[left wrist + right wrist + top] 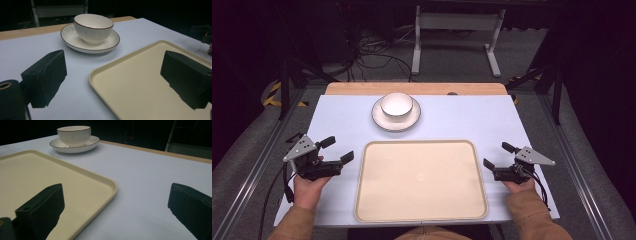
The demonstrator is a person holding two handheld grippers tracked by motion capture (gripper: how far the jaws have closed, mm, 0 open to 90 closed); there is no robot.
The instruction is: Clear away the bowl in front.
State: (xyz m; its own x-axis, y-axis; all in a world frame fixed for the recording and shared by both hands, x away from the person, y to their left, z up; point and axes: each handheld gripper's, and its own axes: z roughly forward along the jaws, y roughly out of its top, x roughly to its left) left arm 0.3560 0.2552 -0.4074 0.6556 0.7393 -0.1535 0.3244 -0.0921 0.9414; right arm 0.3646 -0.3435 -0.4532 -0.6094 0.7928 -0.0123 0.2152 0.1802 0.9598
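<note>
One pale blue rectangular tabletop (337, 125) carries three things: one cream rectangular plastic tray (421, 181), one white ribbed ceramic bowl with a dark rim (396, 106) and one white round saucer with a dark rim (384, 121). The bowl sits upright in the middle of the saucer, and the pair stands at 12 o'clock from the tray, just beyond its far edge and apart from it. The tray lies flat with nothing on it.

Two black hand-held grippers are in play, one per hand. The left gripper (337, 149) rests at 9 o'clock of the tray, just beside its left rim, jaws spread wide and holding nothing; in the left gripper view the tray's corner lies between them. The right gripper (498, 155) sits at 3 o'clock of the tray, jaws likewise released and grasping nothing
</note>
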